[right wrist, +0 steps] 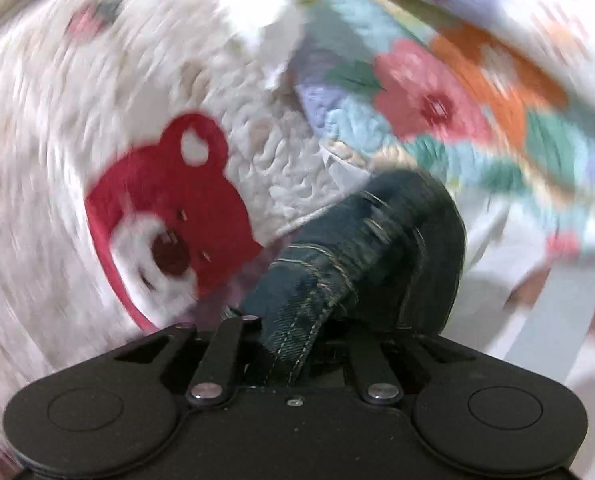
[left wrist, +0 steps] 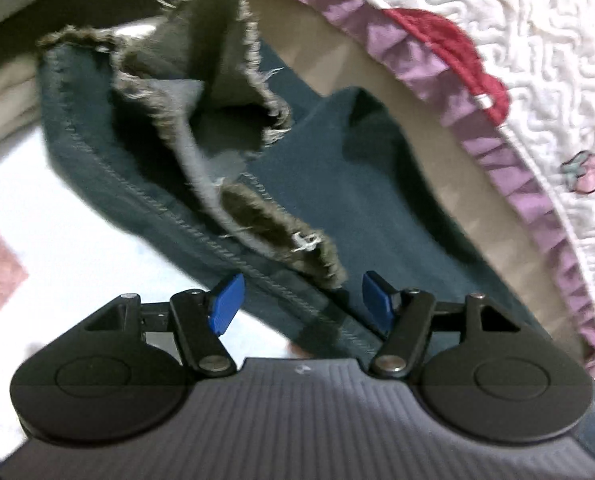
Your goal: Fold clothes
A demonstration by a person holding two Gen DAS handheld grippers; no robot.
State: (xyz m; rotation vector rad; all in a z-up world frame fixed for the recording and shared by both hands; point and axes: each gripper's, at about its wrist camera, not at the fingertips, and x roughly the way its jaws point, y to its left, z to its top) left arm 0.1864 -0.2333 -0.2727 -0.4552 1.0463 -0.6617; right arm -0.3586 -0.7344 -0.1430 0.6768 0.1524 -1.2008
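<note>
Dark blue jeans [left wrist: 329,168] with frayed hems [left wrist: 217,60] lie in front of my left gripper [left wrist: 301,304]. Its blue fingertips [left wrist: 227,300] stand apart, open, with a stitched seam of the jeans running between them; nothing is clamped. In the right wrist view my right gripper [right wrist: 297,336] is shut on a bunched fold of the jeans [right wrist: 357,248], which hides the fingertips. The view is blurred by motion.
A white quilted blanket [left wrist: 537,60] with a purple ruffle edge [left wrist: 497,160] and red trim lies to the right. In the right wrist view it shows a red bear face [right wrist: 169,200], beside a flowered bedspread [right wrist: 457,100]. A pale pink-patterned sheet [left wrist: 17,240] is at left.
</note>
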